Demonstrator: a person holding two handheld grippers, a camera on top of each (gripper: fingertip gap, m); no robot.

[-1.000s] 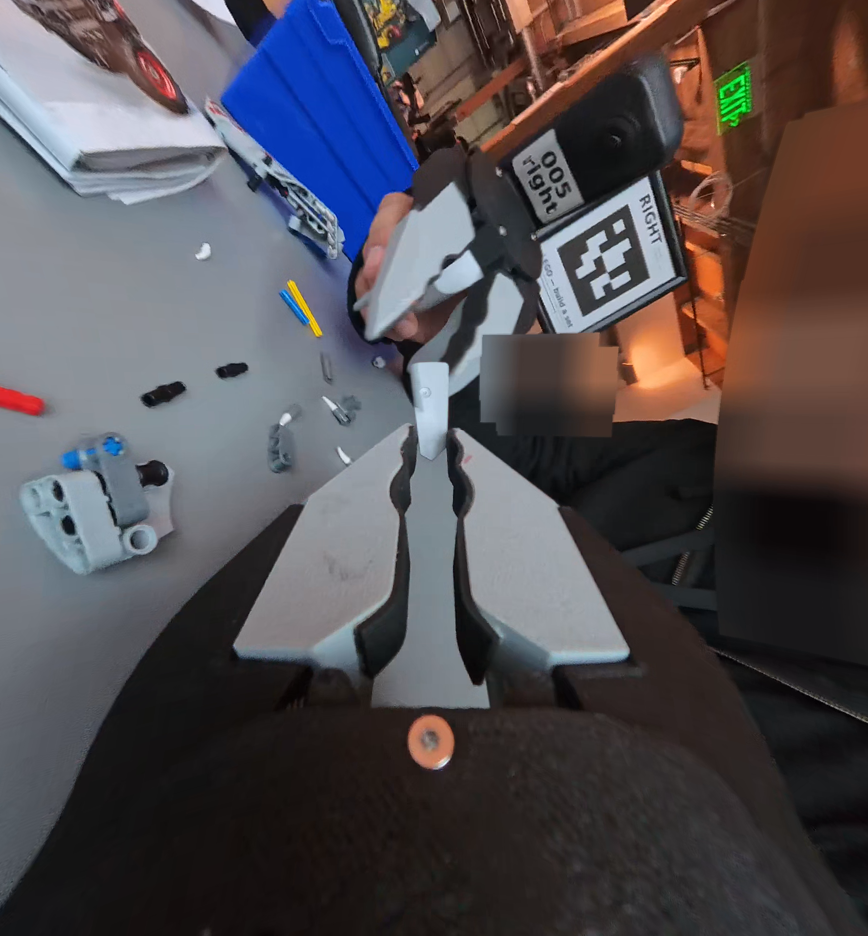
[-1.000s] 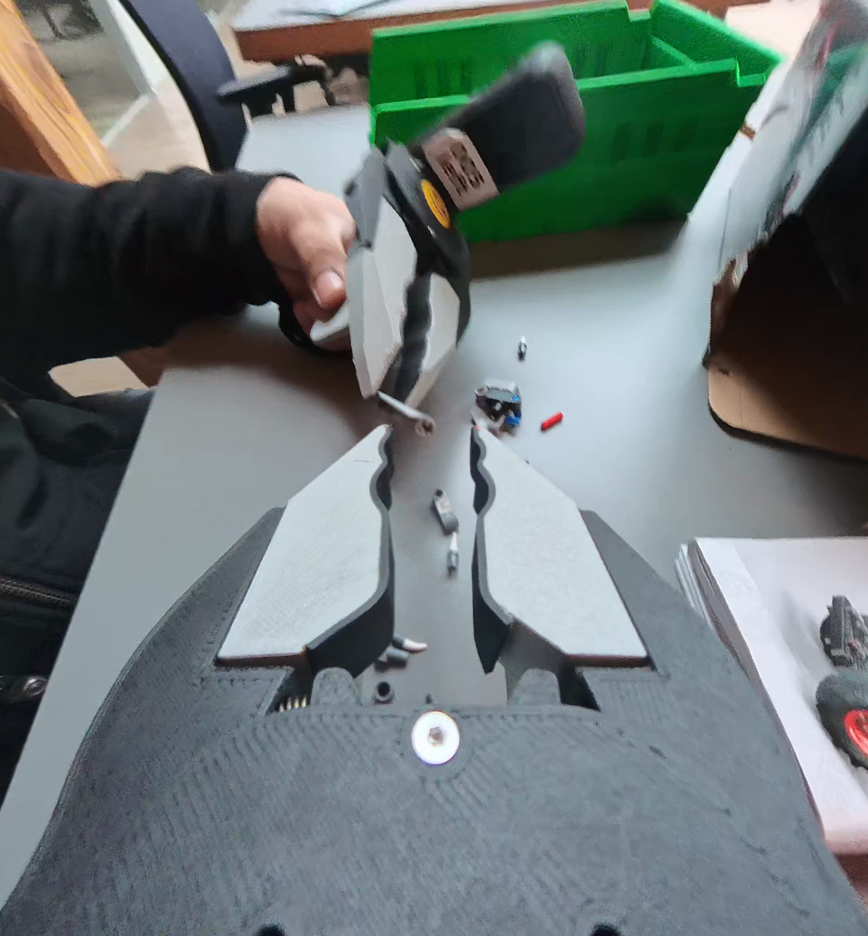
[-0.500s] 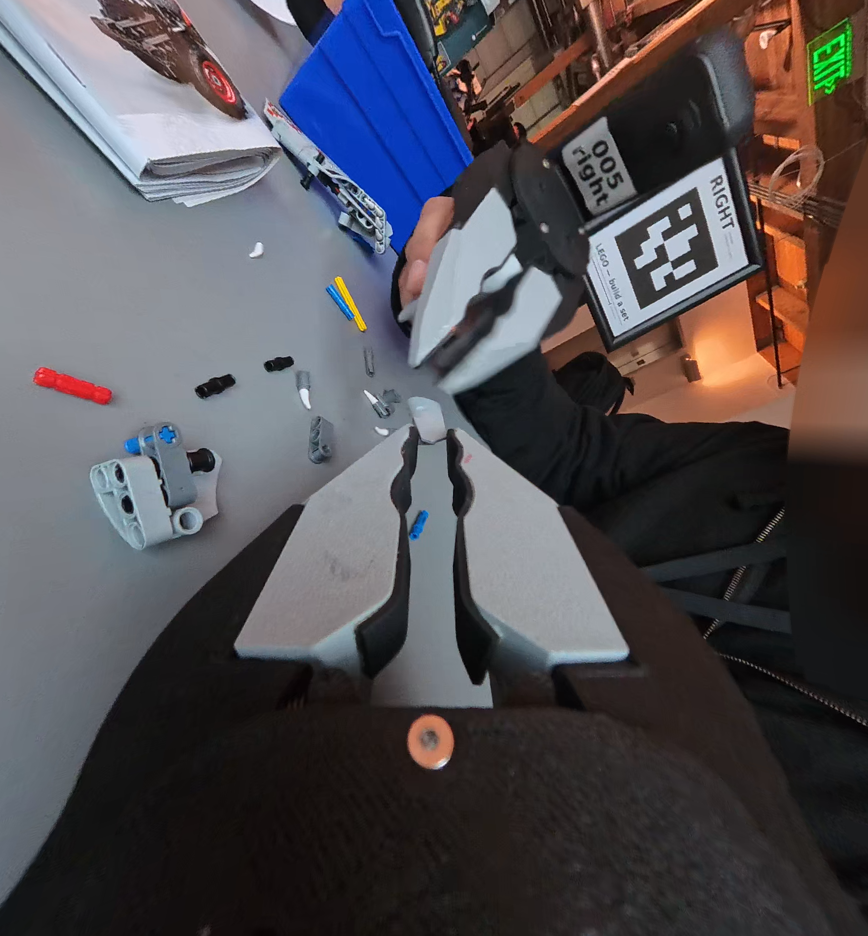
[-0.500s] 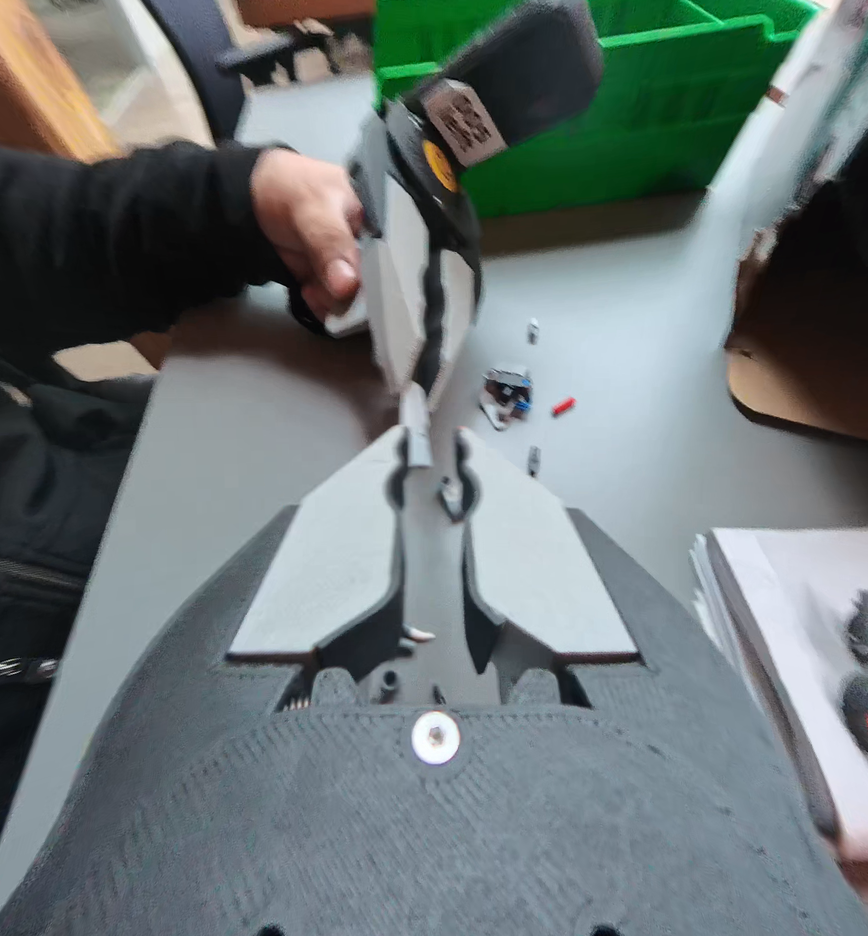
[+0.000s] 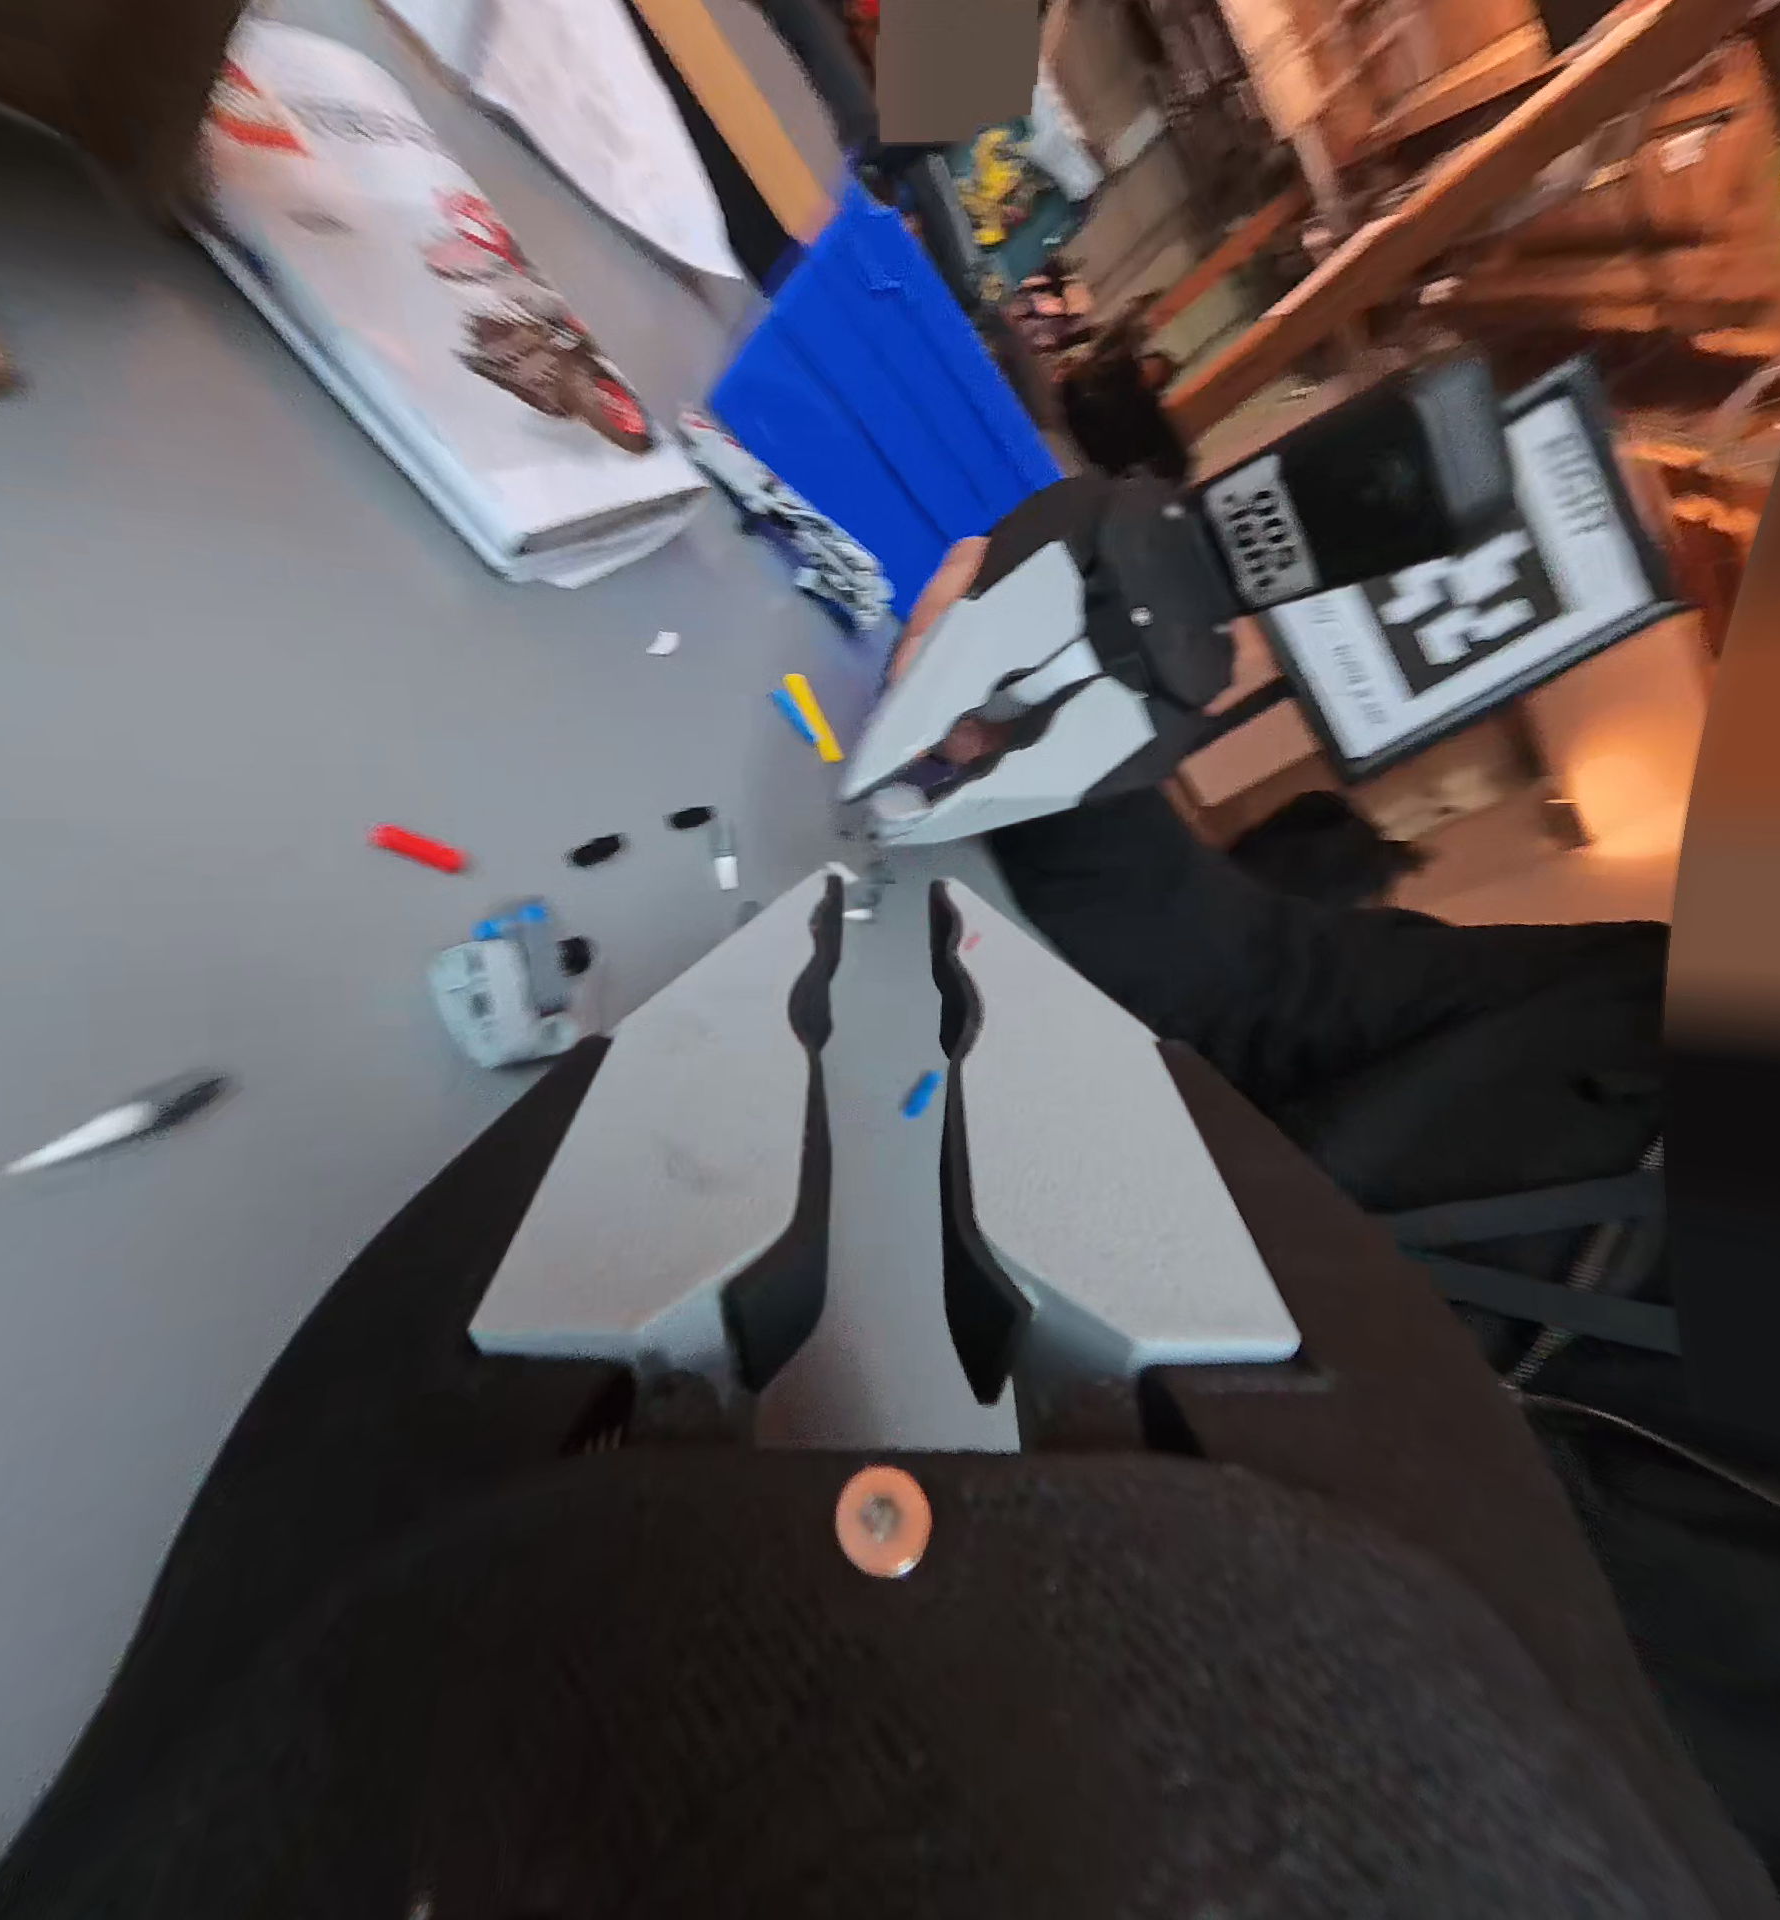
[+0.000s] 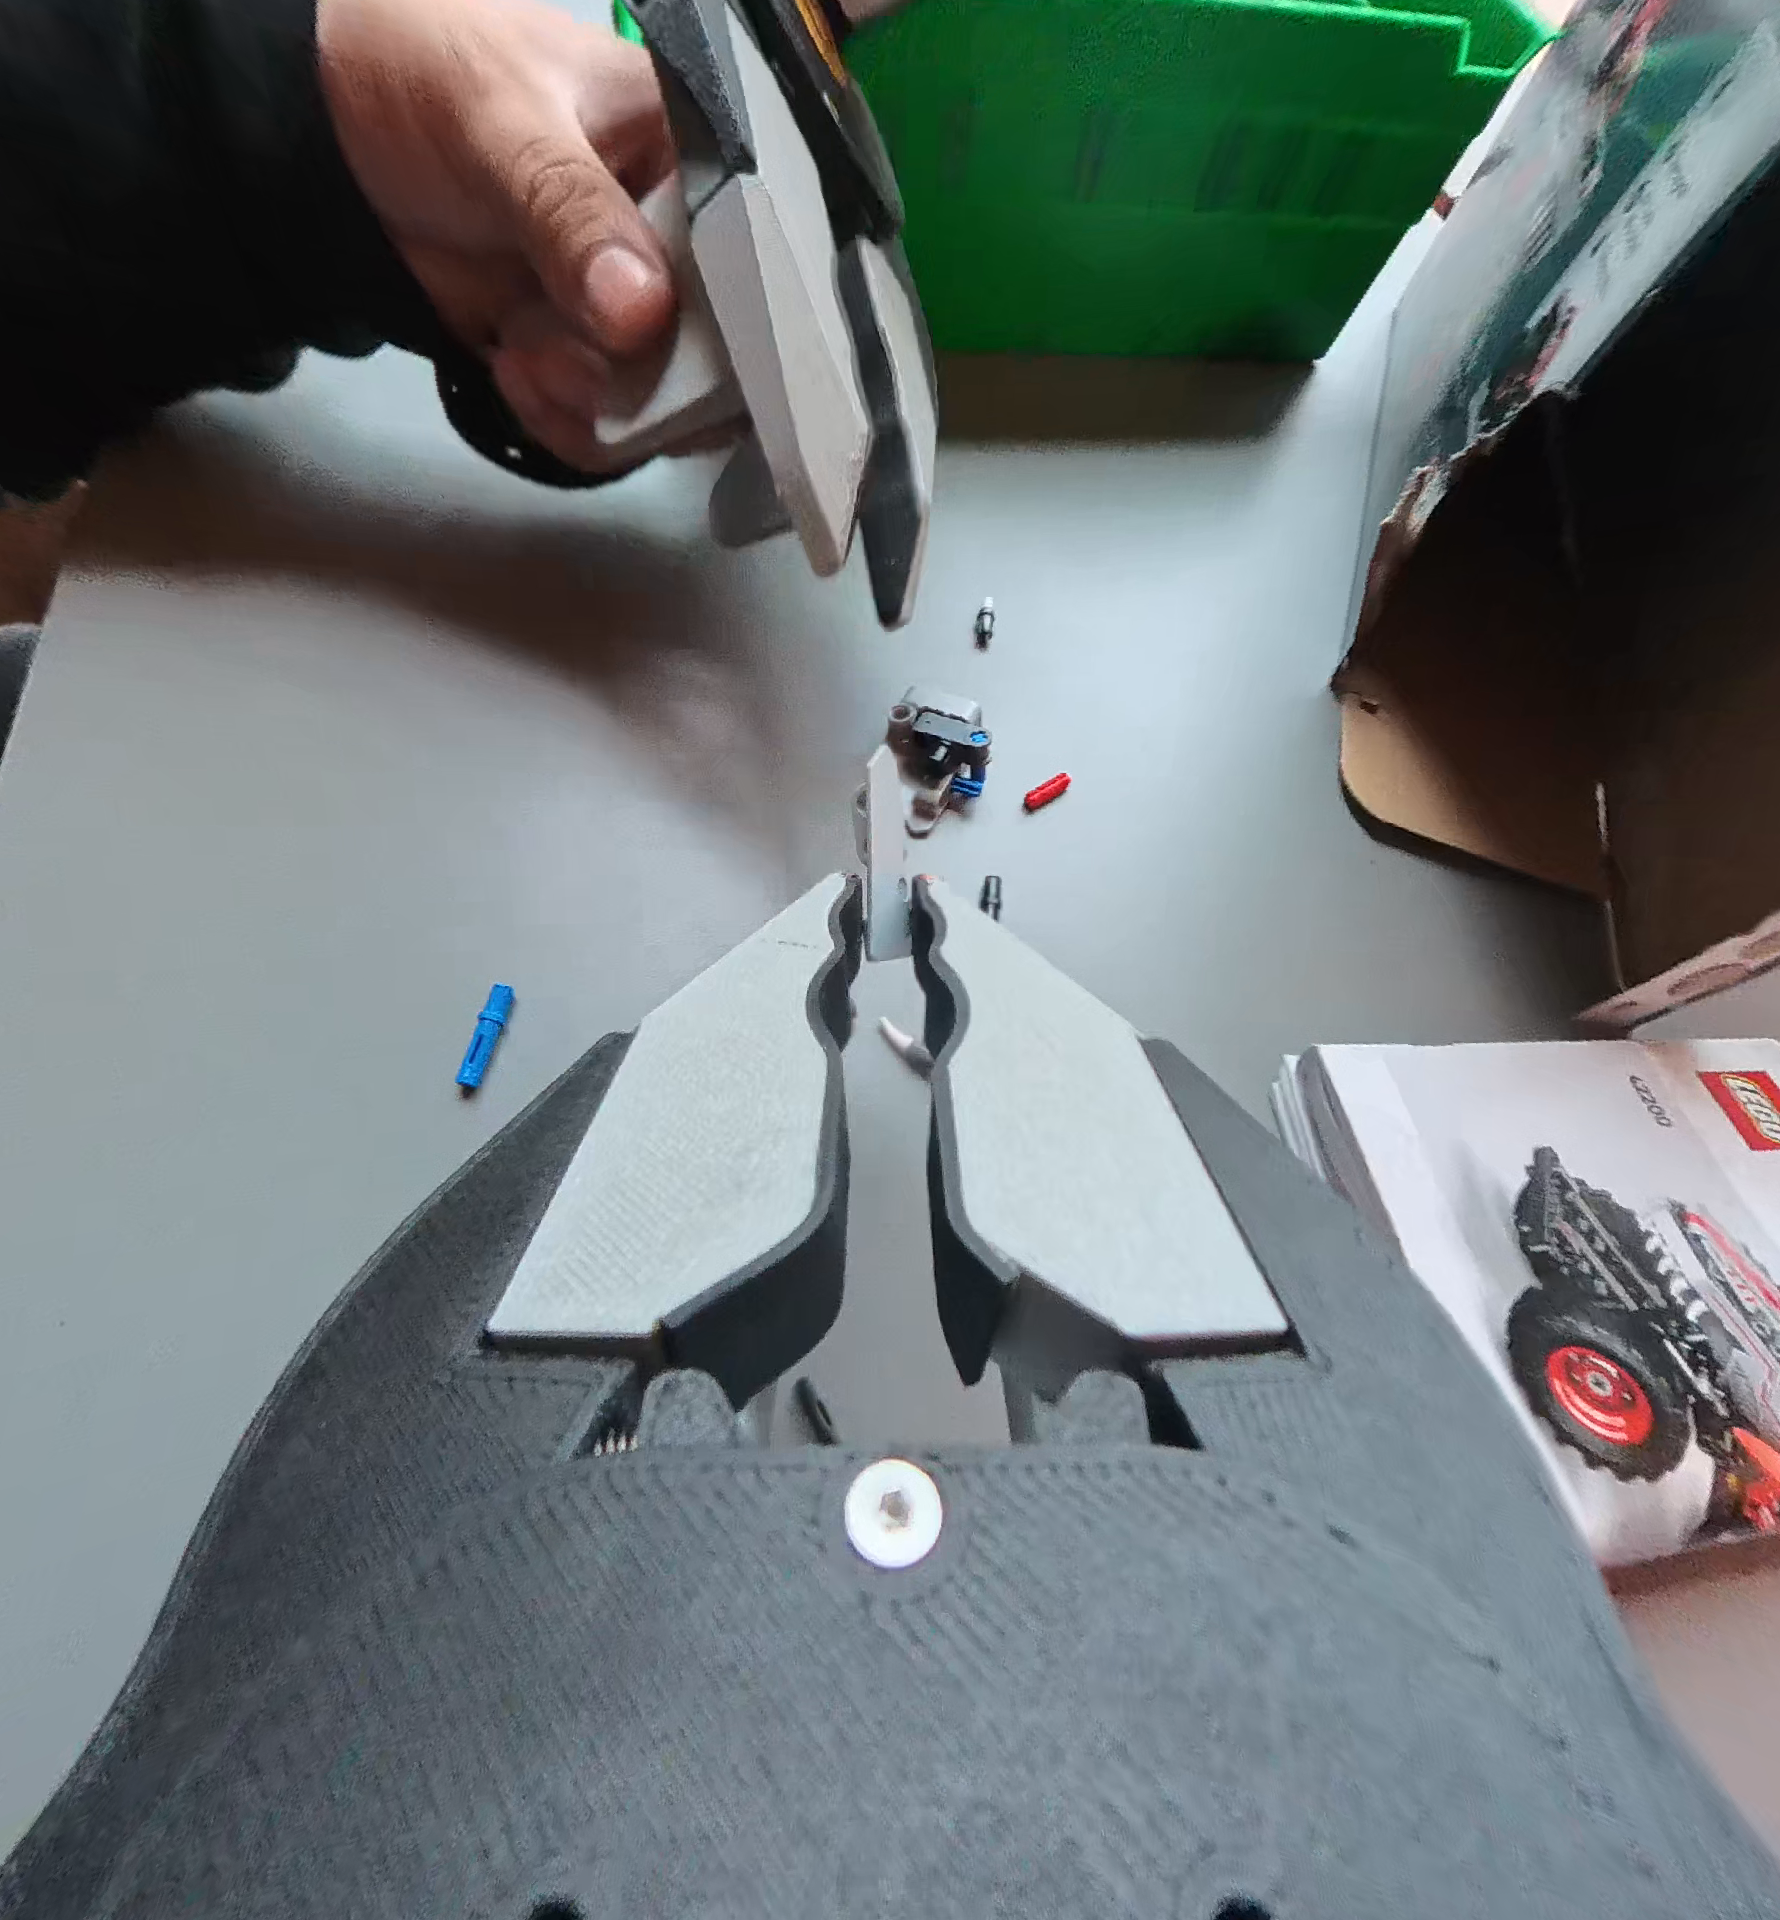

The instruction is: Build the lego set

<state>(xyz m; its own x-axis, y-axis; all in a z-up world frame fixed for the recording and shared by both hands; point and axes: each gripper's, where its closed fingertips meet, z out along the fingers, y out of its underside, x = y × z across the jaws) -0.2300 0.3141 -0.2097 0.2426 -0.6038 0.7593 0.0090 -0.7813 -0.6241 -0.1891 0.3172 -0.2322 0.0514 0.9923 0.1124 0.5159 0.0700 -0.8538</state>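
My right gripper (image 6: 884, 891) is shut on a flat light-grey lego piece (image 6: 884, 862), which stands upright out of its tips above the grey table (image 6: 294, 831). My left gripper (image 5: 884, 886) has its jaws slightly apart with nothing between them. In the right wrist view it (image 6: 896, 613) hangs tips down beyond and above the held piece, apart from it. In the left wrist view the right gripper (image 5: 870, 816) sits just past my tips. A small grey sub-assembly with blue pins (image 6: 938, 740) lies on the table; it also shows in the left wrist view (image 5: 496, 987).
Loose parts lie about: a red axle (image 6: 1047, 792), a blue pin (image 6: 484, 1036), black pins (image 5: 595, 850), yellow and blue axles (image 5: 811, 715). An instruction booklet (image 6: 1592, 1247) lies right, a torn cardboard box (image 6: 1644, 520) behind it, a green bin (image 6: 1125, 177) far, a blue bin (image 5: 886, 416). The gap from one gripper's tips to the other's is roughly 6 cm.
The grey piece has passed from my left gripper to my right gripper, which closed on it. My left gripper let go and drew back and up.
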